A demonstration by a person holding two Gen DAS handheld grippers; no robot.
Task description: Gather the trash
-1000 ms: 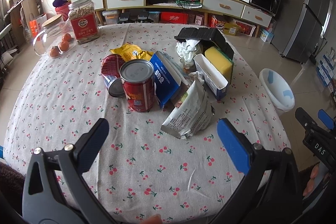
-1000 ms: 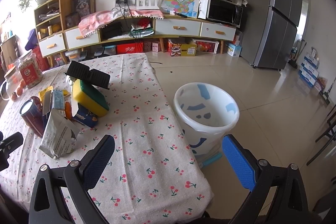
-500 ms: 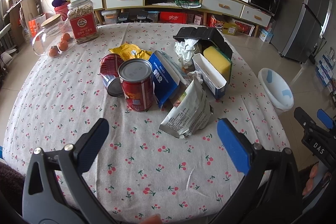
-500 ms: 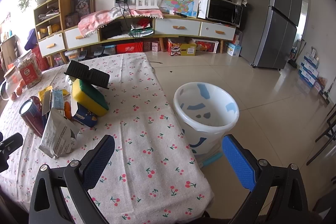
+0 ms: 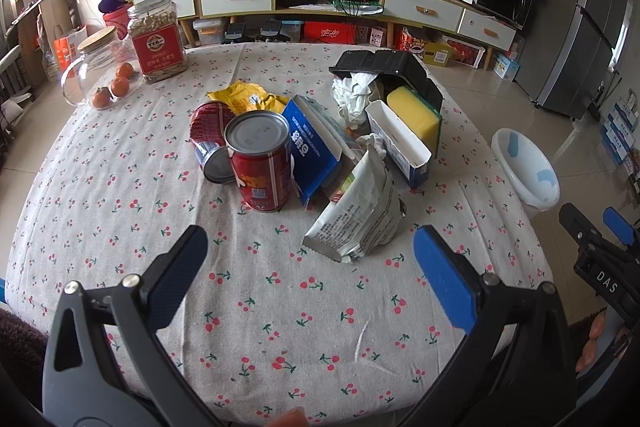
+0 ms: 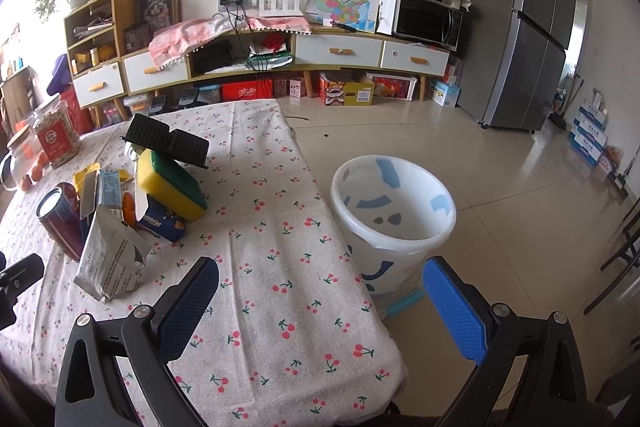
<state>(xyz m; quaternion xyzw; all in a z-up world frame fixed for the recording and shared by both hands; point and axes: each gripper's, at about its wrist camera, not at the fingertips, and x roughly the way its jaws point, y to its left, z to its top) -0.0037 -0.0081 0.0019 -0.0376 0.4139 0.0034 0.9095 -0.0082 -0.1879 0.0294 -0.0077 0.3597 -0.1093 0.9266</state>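
A heap of trash lies mid-table: an upright red can (image 5: 262,167) (image 6: 60,223), a second can (image 5: 210,143) on its side, a yellow wrapper (image 5: 248,97), a blue carton (image 5: 314,147), a grey foil bag (image 5: 360,215) (image 6: 110,255), crumpled tissue (image 5: 354,91), a white-and-blue box (image 5: 400,143), a yellow sponge (image 5: 414,113) (image 6: 170,185) and a black tray (image 5: 384,67) (image 6: 166,141). My left gripper (image 5: 310,269) hangs open, empty, short of the heap. The right gripper (image 6: 320,301) is open over the table's right edge, beside a white bin (image 6: 394,217) (image 5: 526,165) on the floor.
A cherry-print cloth covers the table (image 5: 120,187). A jar of seeds (image 5: 158,43) and a glass jar with oranges (image 5: 98,67) stand at the far left. A low sideboard (image 6: 280,55) lines the back wall, a fridge (image 6: 528,23) stands right.
The left wrist view has edged slightly toward the heap. The right gripper has held still, and both stay open.
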